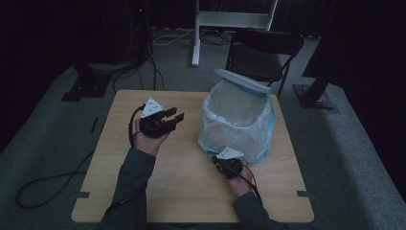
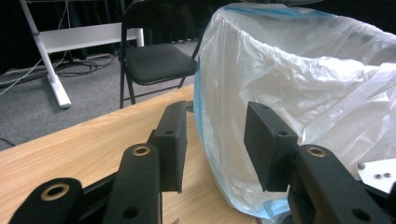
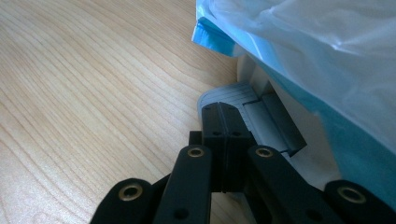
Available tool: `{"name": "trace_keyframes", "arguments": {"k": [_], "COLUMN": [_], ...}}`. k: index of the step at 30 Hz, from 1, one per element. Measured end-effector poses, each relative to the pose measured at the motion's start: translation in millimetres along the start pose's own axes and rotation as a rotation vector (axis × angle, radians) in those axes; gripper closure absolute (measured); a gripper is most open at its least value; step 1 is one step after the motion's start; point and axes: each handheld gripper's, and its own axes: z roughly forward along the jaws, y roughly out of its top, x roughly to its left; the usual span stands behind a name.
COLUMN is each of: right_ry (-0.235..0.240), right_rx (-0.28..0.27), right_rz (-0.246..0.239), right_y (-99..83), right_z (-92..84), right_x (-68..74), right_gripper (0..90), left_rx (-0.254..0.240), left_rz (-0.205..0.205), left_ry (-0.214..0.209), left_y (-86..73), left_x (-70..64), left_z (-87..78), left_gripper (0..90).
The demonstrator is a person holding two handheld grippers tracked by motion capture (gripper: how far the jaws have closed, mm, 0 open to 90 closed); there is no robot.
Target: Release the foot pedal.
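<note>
Pedal bin with a liner on the surface, lid up

The bin stands right of centre on the surface, its lid tipped open at the back and a thin liner draped over the rim. The right tongs are pressed together, tips on the grey pedal at the bin's foot. The left tongs hover spread beside the bin, nothing between them. The liner looks light, soft and slippery, and likely to tear; it is best pinched where it folds over the rim.
</note>
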Motion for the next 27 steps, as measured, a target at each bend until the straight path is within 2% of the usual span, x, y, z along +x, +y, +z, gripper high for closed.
{"name": "trace_keyframes", "arguments": {"k": [9,12,27], "right_ry": [0.002,0.003,0.001], "right_rx": [0.001,0.004,0.003], "right_rz": [0.000,-0.012,-0.008], "right_y": [0.0,0.5,1.1], "right_z": [-0.1,0.0,-0.6], "right_x": [-0.2,-0.8,-0.3], "right_gripper": [90.0,90.0,90.0], "left_rx": [0.015,0.024,0.055], "left_rz": [-0.006,-0.014,-0.042], "left_ry": [0.002,0.002,0.017], "left_y": [-7.9,-13.8,-34.2], "left_x": [1.8,3.1,12.9], "left_z": [0.1,0.3,-3.7], "left_gripper": [58.9,58.8,58.5]}}
